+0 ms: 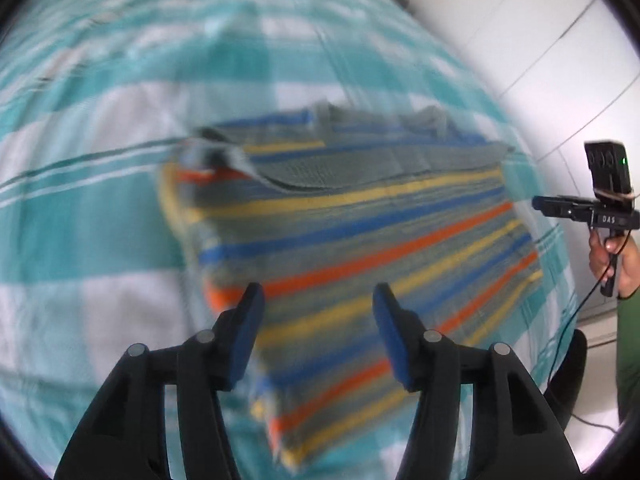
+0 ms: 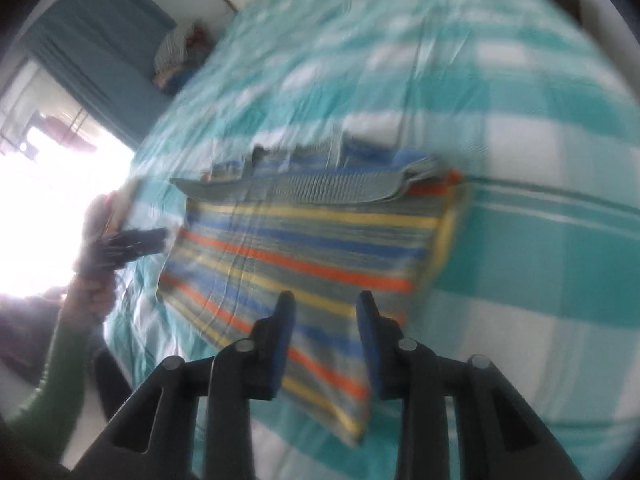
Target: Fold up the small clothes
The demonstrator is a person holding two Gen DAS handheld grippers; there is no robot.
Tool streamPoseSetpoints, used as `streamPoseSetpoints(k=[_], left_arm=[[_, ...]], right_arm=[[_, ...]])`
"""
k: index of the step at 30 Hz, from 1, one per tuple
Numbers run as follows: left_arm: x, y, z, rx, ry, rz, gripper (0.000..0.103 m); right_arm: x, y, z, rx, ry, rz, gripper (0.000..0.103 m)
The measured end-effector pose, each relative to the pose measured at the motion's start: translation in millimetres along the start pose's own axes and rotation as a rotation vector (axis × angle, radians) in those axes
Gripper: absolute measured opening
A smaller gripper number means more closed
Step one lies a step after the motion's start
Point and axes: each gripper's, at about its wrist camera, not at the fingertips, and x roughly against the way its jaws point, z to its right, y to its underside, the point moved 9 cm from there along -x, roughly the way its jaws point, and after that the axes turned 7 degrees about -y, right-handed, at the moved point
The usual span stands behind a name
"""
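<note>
Striped garment (image 1: 360,240) lies flat on a bed sheet (image 1: 80,220) with teal and white checks, folded into a rough rectangle; grey ribbed edge folded over its far side, stripes in orange, yellow and blue on grey. Both views motion-blurred. Left gripper (image 1: 318,300) hangs above the near part of the garment, jaws apart, nothing between the blue pads, not touching the cloth. Right gripper (image 2: 326,306) likewise above the garment's near edge, jaws apart with a narrower gap, nothing held. In the left wrist view the right gripper shows at the right edge, off the side of the bed, held by a hand (image 1: 612,256) with a green sleeve (image 1: 630,340) and a cable hanging down. In the right wrist view the left gripper shows at the left edge, washed out by window glare. Teal curtain (image 2: 100,40) and a pile of clothes (image 2: 176,52) beyond the far corner of the bed.
</note>
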Motion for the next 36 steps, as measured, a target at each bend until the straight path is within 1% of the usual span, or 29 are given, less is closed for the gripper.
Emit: streamPoseSetpoints(k=[1, 2, 3, 4, 5, 7, 8, 9, 10, 11, 13, 14, 16, 17, 18, 19, 20, 21, 22, 23, 24, 26, 27, 29, 30, 31, 34, 35, 36], left_arm=[[-16.1, -12.9, -3.5, 0.009, -0.034, -0.020, 0.056], [-22.1, -23.7, -3.6, 0.022, -0.056, -0.006, 0.055], [-22.0, -30.5, -4.3, 0.038, -0.059, 0.028, 0.055], [-15.5, -47.3, -9.5, 0.074, -0.061, 0.090, 0.055], [-4.6, -62.2, -16.7, 0.128, -0.058, 0.154, 0.057], [16.7, -73.6, -27.7, 0.216, -0.024, 0.235, 0.064], [27.4, -75.3, -32.3, 0.238, -0.015, 0.267, 0.071], [33.7, -74.3, -33.2, 0.239, -0.017, 0.286, 0.075], [41.9, -68.1, -32.7, 0.217, -0.033, 0.303, 0.076], [46.8, -57.7, -29.1, 0.180, -0.059, 0.303, 0.076], [43.6, -39.3, -15.2, 0.109, -0.096, 0.289, 0.076], [41.3, -18.4, -6.1, 0.058, -0.115, 0.267, 0.077], [31.2, 3.6, 7.0, -0.006, -0.158, 0.216, 0.077], [27.7, 27.1, 13.8, -0.042, -0.195, 0.190, 0.077], [26.3, 38.4, 17.1, -0.064, -0.219, 0.184, 0.077], [24.3, 44.9, 24.0, -0.081, -0.233, 0.189, 0.077], [30.2, 58.5, 38.6, -0.115, -0.241, 0.211, 0.077], [28.7, 58.7, 50.4, -0.141, -0.240, 0.226, 0.077], [33.5, 65.0, 73.7, -0.186, -0.223, 0.254, 0.077], [35.1, 68.0, 96.5, -0.224, -0.196, 0.276, 0.080], [33.5, 69.4, 115.2, -0.253, -0.170, 0.289, 0.082], [20.4, 69.9, 175.5, -0.352, -0.083, 0.297, 0.082], [12.7, 69.7, 198.5, -0.396, -0.061, 0.301, 0.082], [-7.5, 66.5, 244.6, -0.487, -0.051, 0.320, 0.082], [-16.9, 64.7, 260.1, -0.510, -0.045, 0.317, 0.082], [-26.9, 61.6, 271.3, -0.521, -0.037, 0.309, 0.082], [-46.1, 54.4, 293.3, -0.517, -0.014, 0.309, 0.082], [-49.1, 51.0, 296.8, -0.517, -0.008, 0.322, 0.080], [-47.5, 50.6, 299.8, -0.522, 0.001, 0.331, 0.072]], right_arm=[[-14.4, -9.1, 9.1, -0.026, 0.015, -0.023, 0.032], [-30.4, -21.0, 21.2, -0.038, 0.049, -0.032, 0.032], [-41.2, -36.2, 29.6, -0.024, 0.086, -0.014, 0.032], [-45.2, -56.9, 34.7, 0.005, 0.127, 0.057, 0.032], [-39.8, -74.4, 35.8, 0.034, 0.146, 0.148, 0.032], [-24.3, -95.6, 28.9, 0.073, 0.128, 0.289, 0.033], [-16.0, -99.2, 25.4, 0.075, 0.108, 0.332, 0.036], [-7.6, -97.7, 22.5, 0.079, 0.086, 0.354, 0.037], [-1.1, -92.0, 19.9, 0.095, 0.086, 0.356, 0.038], [4.1, -84.1, 18.4, 0.117, 0.097, 0.344, 0.038], [-4.6, -58.6, 2.2, 0.179, 0.098, 0.277, 0.038], [-6.5, -36.0, -3.0, 0.208, 0.075, 0.222, 0.039], [-19.5, 7.2, -10.5, 0.246, 0.046, 0.117, 0.042], [-26.3, 26.1, -7.6, 0.257, 0.056, 0.066, 0.042], [-31.6, 55.1, 2.1, 0.258, 0.092, -0.006, 0.043], [-33.5, 76.0, 11.6, 0.253, 0.126, -0.055, 0.043], [-29.2, 99.2, 23.8, 0.244, 0.162, -0.081, 0.043], [-21.3, 109.6, 29.0, 0.236, 0.159, -0.069, 0.043], [-12.0, 113.3, 31.4, 0.221, 0.148, -0.048, 0.043], [1.9, 113.0, 35.2, 0.195, 0.137, -0.015, 0.046], [10.8, 108.1, 36.4, 0.182, 0.131, 0.011, 0.049], [31.1, 80.5, 41.4, 0.139, 0.097, 0.110, 0.068], [37.2, 63.2, 46.5, 0.100, 0.059, 0.156, 0.070], [39.6, 34.9, 59.5, 0.013, -0.003, 0.206, 0.070], [38.0, 21.5, 67.7, -0.032, -0.028, 0.220, 0.070], [33.4, 8.3, 78.3, -0.075, -0.053, 0.224, 0.070], [17.0, -13.1, 104.3, -0.154, -0.068, 0.210, 0.070], [10.3, -18.8, 107.8, -0.166, -0.079, 0.201, 0.069], [4.4, -24.6, 108.6, -0.171, -0.096, 0.190, 0.068]])
